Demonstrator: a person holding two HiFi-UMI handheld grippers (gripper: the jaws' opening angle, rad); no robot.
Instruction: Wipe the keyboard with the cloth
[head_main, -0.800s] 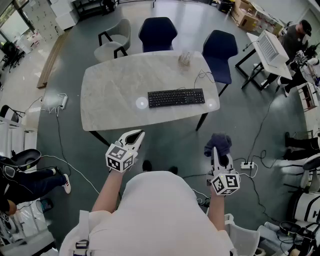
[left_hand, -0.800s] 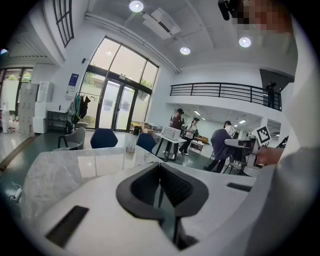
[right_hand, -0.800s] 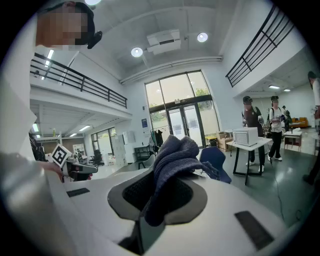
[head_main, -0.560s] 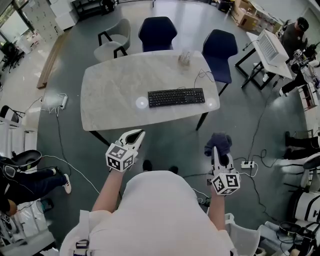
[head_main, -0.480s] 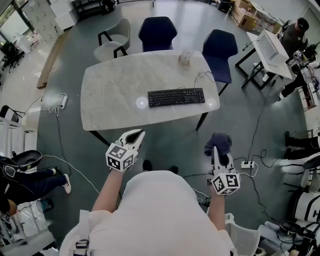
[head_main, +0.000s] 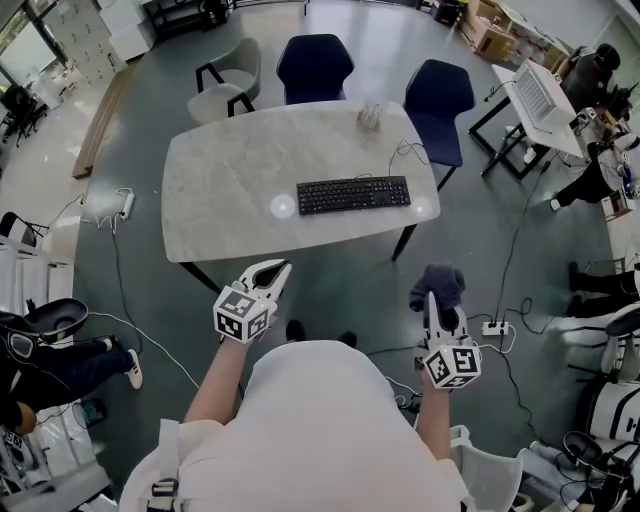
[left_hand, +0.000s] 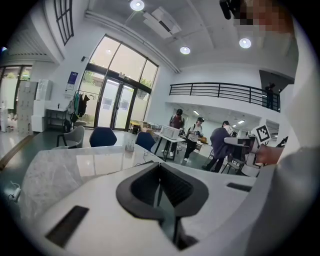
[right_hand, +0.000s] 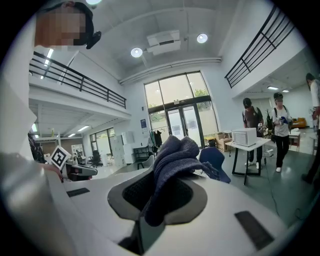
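Dark blue knitted cloth (head_main: 437, 283) is clamped in the right gripper (head_main: 434, 305), lower right of the head view. Left gripper (head_main: 266, 276), lower centre-left, has jaws pressed together with nothing between them. Black rectangular keyboard (head_main: 353, 194) lies on the pale marble-patterned table (head_main: 220, 190), upper centre, well apart from both grippers. Wiping is not yet begun; approach and all strokes remain.

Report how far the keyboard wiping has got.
Done: the cloth is picked up, clamped in the right gripper. In hand: both grippers are held near the person's body, short of the table; the left gripper is shut and empty. Left: carry the cloth to the keyboard, which lies untouched, and wipe it.
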